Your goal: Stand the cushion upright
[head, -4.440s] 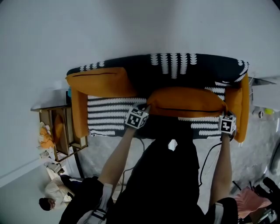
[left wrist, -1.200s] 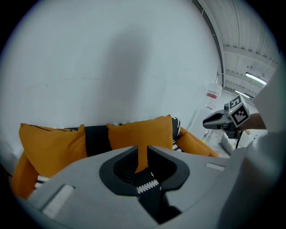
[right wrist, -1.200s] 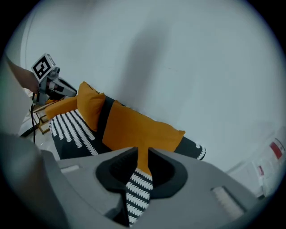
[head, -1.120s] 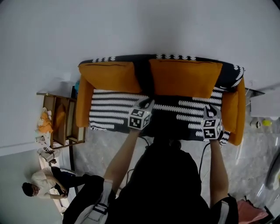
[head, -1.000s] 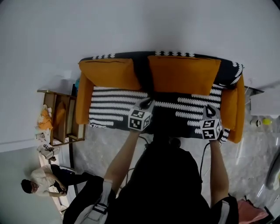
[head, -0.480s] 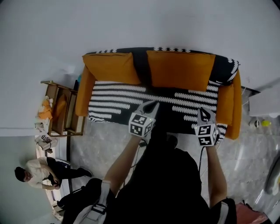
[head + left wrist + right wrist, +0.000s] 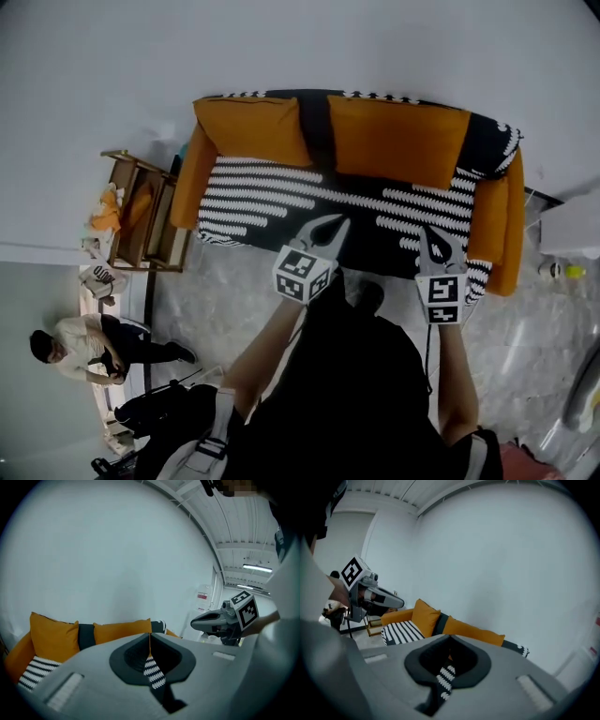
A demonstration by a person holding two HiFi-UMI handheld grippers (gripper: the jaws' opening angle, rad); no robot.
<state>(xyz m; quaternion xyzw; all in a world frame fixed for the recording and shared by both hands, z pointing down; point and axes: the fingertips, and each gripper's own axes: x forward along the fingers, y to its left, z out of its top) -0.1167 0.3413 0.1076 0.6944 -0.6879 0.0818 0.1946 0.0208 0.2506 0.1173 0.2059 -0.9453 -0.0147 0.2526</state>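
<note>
the cushion [image 7: 398, 141] stands upright against the backrest [image 7: 317, 131] on the right half of the sofa [image 7: 502, 220], beside a second orange cushion [image 7: 251, 131]. it seems to lean on the back alone, though the contact is hard to read from above. a shallow lean could let it slump onto the striped seat [image 7: 272, 192]. the left gripper [image 7: 331, 225] and right gripper [image 7: 433, 234] hang clear of the seat, jaws pressed together on nothing. a careless reach back in could knock it over.

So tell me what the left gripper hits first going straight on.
The left gripper, jaws shut, would probably meet the striped sofa seat first, or the right-hand orange cushion behind it; depth is unclear.
</note>
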